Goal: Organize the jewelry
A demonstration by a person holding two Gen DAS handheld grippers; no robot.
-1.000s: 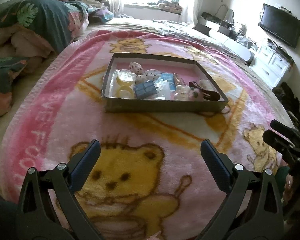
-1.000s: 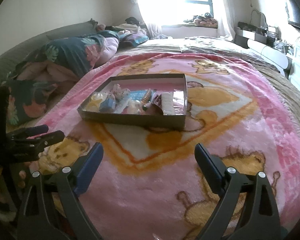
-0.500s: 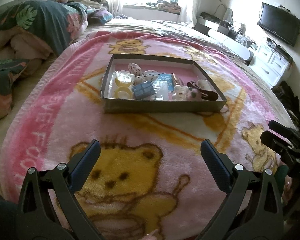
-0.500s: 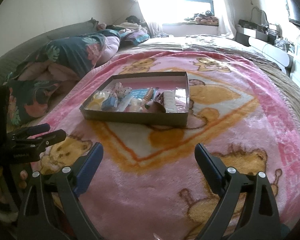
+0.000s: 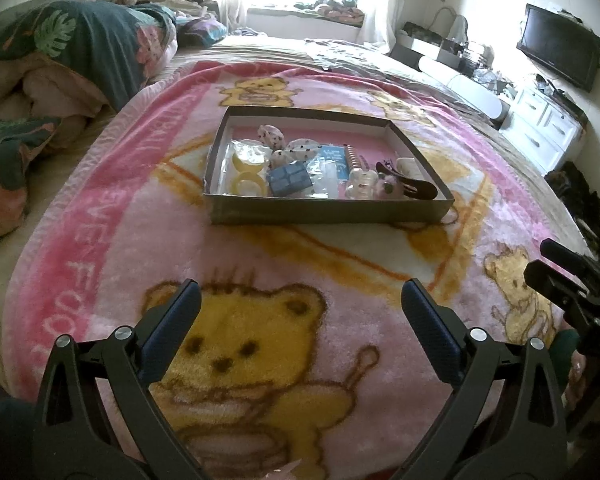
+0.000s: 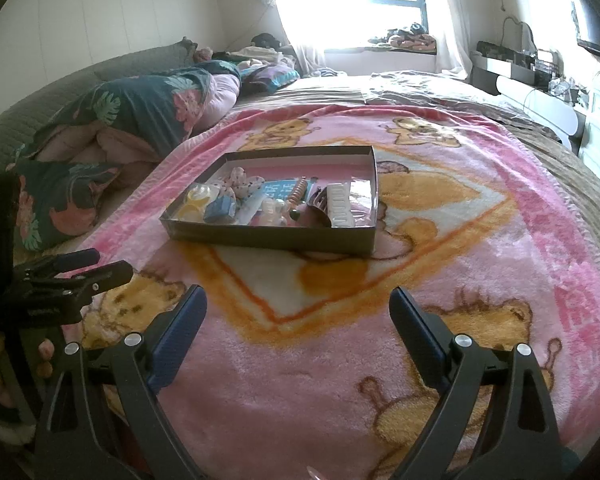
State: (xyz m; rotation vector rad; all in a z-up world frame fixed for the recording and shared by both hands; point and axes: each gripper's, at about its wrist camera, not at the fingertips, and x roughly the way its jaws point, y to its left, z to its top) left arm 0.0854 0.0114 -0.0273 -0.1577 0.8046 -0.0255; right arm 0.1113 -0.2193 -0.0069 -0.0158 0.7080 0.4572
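We judge the task barely begun: nothing is gripped, and all the jewelry we can see sits jumbled in the shallow box point(image 5: 328, 212) lying on the pink bear blanket point(image 5: 100, 248) spread over the bed. Our left hand-held gripper point(image 5: 300, 312) hangs over the blanket with its jaws spread wide and nothing between them, well short of the box; our right hand-held gripper point(image 6: 298, 312) is likewise spread and empty, also well apart from the box. Inside we make out yellow rings point(image 5: 249, 188), a blue square piece point(image 5: 290, 180), spotted fabric pieces point(image 5: 271, 135), a dark hair clip point(image 5: 414, 185) and a white comb-like clip point(image 6: 340, 206), mostly crowded toward the near wall. Sorting them all appears still to be done; no piece seems set apart yet.
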